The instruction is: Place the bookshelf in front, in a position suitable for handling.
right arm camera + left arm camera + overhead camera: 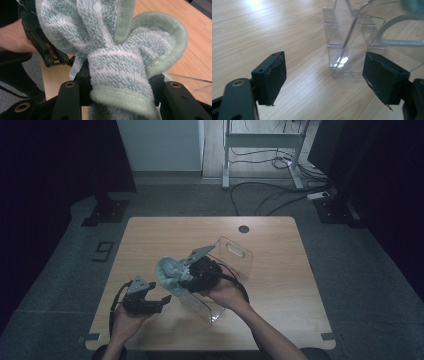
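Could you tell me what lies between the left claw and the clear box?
Bare tabletop: in the left gripper view the left claw stands open and empty, short of the clear box.

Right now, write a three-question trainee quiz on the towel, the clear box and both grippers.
1. True or false: the left gripper is clamped on the towel.
2. What does the right gripper hold? A) a cable B) the towel C) nothing
3. Fill in: the clear plastic box rests on the wooden ____.

Key: 1 false, its jaws stand open with nothing between them; 2 B; 3 table.
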Action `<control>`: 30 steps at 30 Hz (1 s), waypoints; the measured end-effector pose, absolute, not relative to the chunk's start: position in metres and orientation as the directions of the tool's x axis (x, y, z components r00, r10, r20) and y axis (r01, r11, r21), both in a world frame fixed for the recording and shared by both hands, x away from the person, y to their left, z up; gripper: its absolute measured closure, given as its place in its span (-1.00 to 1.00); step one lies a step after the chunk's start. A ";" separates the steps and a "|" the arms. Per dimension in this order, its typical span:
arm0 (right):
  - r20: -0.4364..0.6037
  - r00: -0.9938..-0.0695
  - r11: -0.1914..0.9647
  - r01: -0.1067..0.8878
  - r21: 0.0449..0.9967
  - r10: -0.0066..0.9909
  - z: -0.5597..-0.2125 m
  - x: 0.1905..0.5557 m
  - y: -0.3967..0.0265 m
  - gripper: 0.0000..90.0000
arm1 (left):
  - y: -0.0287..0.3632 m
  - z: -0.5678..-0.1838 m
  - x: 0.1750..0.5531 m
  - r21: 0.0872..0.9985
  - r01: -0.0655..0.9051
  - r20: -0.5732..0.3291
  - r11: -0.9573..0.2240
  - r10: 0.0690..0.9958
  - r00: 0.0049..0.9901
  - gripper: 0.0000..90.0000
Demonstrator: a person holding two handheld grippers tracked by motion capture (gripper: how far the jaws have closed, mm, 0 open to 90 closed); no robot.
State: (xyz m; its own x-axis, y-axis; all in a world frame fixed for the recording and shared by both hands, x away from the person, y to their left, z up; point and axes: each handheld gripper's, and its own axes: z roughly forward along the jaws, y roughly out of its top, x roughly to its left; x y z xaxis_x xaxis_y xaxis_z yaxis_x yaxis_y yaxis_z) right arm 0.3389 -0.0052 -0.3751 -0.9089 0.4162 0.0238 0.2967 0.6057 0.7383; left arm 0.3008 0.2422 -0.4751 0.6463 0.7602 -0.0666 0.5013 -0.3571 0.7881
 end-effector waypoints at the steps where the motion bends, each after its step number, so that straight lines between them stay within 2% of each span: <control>1: 0.024 -0.909 0.609 0.298 0.735 0.415 -0.377 0.340 -0.003 0.14 | 0.244 -0.476 0.302 0.786 0.506 -0.068 -0.354 0.765 0.640 -0.62; 13: -0.019 -0.912 0.647 0.276 0.711 0.410 -0.389 0.339 0.008 0.14 | 0.249 -0.484 0.306 0.774 0.518 -0.054 -0.364 0.777 0.627 -0.67; 25: -0.021 -0.914 0.644 0.270 0.715 0.406 -0.388 0.326 -0.011 0.13 | 0.246 -0.485 0.306 0.772 0.515 -0.048 -0.374 0.773 0.633 -0.67; 30: -0.008 -0.914 0.631 0.273 0.726 0.405 -0.390 0.318 -0.024 0.12 | 0.244 -0.482 0.305 0.772 0.526 -0.075 -0.358 0.769 0.635 -0.65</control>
